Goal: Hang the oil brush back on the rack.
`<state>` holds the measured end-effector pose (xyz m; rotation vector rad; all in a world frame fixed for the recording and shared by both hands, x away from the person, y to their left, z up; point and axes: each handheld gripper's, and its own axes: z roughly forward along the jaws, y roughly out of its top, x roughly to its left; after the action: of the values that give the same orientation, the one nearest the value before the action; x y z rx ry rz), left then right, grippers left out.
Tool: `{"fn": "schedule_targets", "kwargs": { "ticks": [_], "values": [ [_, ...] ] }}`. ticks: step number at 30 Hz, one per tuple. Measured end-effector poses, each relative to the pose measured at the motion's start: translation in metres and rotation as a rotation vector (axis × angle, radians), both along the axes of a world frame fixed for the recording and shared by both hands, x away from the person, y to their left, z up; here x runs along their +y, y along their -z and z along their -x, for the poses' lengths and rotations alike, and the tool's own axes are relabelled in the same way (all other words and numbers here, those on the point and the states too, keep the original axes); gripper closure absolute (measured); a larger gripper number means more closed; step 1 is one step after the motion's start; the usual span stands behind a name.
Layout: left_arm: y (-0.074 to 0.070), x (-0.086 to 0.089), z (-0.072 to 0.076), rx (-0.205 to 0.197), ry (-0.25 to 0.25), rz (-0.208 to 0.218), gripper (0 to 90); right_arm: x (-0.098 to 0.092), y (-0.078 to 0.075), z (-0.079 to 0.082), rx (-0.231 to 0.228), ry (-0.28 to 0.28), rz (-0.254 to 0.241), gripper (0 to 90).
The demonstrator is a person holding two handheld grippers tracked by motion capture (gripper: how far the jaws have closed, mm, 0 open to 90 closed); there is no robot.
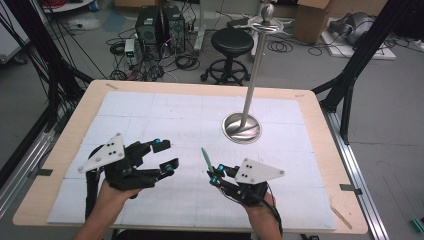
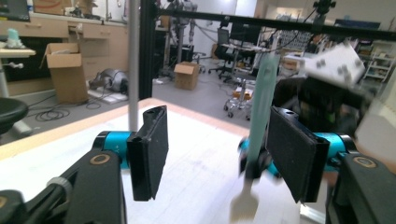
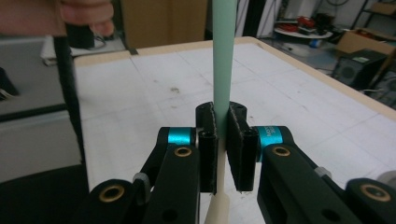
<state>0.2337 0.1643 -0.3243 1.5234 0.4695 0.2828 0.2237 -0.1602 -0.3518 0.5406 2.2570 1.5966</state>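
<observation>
Currently: my right gripper (image 1: 216, 174) clamped on mint-green toothbrush (image 1: 206, 157), handle rising up-forward from jaws, head end below. Left gripper (image 1: 167, 157) spread wide, empty, just left of brush. I judge handover nearest move.

Grey floor w/ black stool (image 1: 232, 46), PC towers (image 1: 160, 24), cardboard boxes (image 1: 312, 17), loose cables.

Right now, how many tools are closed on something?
1. The right tool, near the table's front edge right of centre, is shut on the green stick. The left tool, at front left, stands open with nothing between its jaws.
</observation>
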Motion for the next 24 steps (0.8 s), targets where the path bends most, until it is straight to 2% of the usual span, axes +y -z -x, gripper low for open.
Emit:
{"fn": "schedule_targets", "kwargs": {
  "ticks": [3,6,10,16,20,24],
  "values": [
    [0.013,0.015,0.002,-0.007,-0.010,-0.026,31.9,-0.006,0.001,-0.009,0.054,-0.038,-0.043,83.3],
    [0.024,0.025,0.003,-0.014,-0.031,-0.059,27.0,-0.008,-0.001,-0.018,0.084,-0.062,-0.060,83.3],
    [0.037,0.038,0.003,0.006,-0.045,-0.030,22.0,-0.009,-0.009,-0.030,0.103,-0.070,-0.080,83.3],
    [0.053,0.055,0.001,0.038,-0.092,-0.026,19.7,-0.010,-0.027,-0.048,0.109,-0.053,-0.085,83.3],
    [0.064,0.062,0.001,0.052,-0.111,-0.046,19.7,-0.014,-0.042,-0.060,0.110,-0.034,-0.101,83.3],
    [0.066,0.063,0.001,0.054,-0.114,-0.049,20.2,-0.021,-0.059,-0.071,0.096,-0.039,-0.121,83.3]
  ]
}}
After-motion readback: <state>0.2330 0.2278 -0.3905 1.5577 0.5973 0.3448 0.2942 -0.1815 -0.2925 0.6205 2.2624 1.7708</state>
